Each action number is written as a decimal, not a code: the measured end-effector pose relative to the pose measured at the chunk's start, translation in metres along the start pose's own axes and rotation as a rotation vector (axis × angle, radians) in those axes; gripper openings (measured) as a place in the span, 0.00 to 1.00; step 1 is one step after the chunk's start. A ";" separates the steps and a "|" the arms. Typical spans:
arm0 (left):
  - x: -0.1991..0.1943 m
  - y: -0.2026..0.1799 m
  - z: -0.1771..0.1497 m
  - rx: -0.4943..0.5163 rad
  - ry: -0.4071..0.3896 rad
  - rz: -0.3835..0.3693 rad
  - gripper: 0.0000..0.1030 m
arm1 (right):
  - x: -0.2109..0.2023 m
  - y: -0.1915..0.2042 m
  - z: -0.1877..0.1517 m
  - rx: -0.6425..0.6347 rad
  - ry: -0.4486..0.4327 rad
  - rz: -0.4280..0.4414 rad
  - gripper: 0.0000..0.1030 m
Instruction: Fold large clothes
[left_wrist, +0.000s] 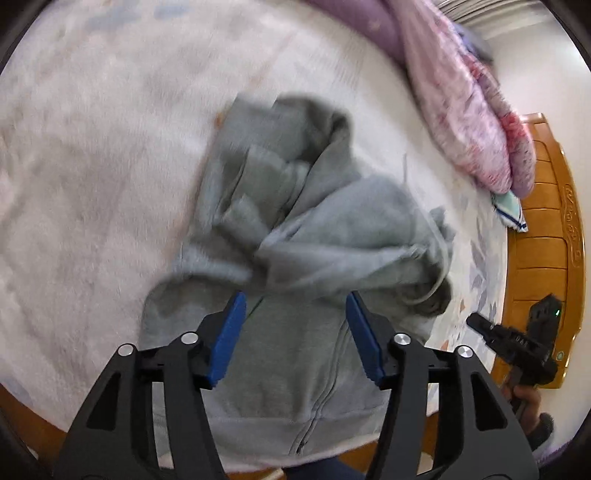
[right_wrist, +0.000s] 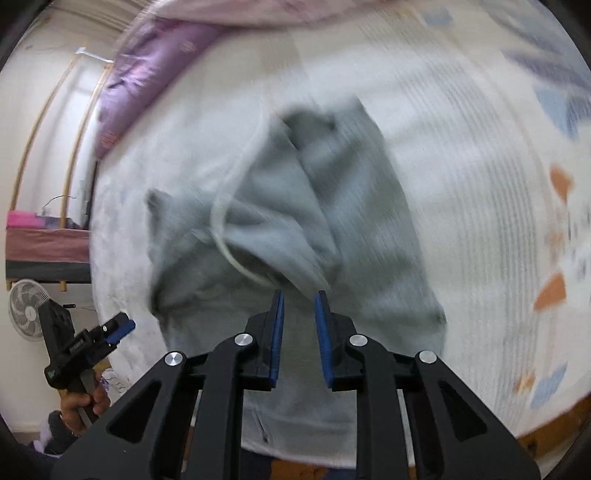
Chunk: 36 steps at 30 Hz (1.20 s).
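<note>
Both the left claw and right claw hung spread and empty above the rumpled grey hoodie on the bed.

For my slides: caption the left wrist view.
Open left gripper above a crumpled grey hoodie on a bed.

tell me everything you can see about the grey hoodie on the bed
The grey hoodie is a soft, fleecy-looking zip-up with a pale drawstring. It lies on the white bed cover, lower body flat with the zipper running toward the bed's near edge, upper part and hood bunched and folded over in a rumpled heap. Both views are motion-blurred. Neither gripper grips it: the left gripper is open above it, and the right gripper stands slightly apart with nothing between its pads.
</note>
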<state>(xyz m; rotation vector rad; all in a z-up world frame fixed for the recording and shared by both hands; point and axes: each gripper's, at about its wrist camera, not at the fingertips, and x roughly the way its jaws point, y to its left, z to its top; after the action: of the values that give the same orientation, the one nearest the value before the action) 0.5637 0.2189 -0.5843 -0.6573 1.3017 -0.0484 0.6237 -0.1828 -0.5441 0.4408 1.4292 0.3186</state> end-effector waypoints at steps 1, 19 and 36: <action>0.001 -0.011 0.006 0.013 -0.005 -0.026 0.57 | 0.000 0.012 0.011 -0.033 -0.021 0.005 0.17; 0.116 -0.045 0.024 0.116 0.171 0.095 0.61 | 0.125 -0.022 -0.021 0.065 0.242 -0.052 0.07; 0.100 -0.038 0.153 -0.188 0.093 -0.030 0.73 | 0.078 -0.039 0.112 0.432 0.063 0.051 0.47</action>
<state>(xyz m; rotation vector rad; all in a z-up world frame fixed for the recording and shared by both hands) 0.7430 0.2135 -0.6368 -0.8435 1.3969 0.0201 0.7417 -0.1922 -0.6214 0.8251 1.5516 0.0607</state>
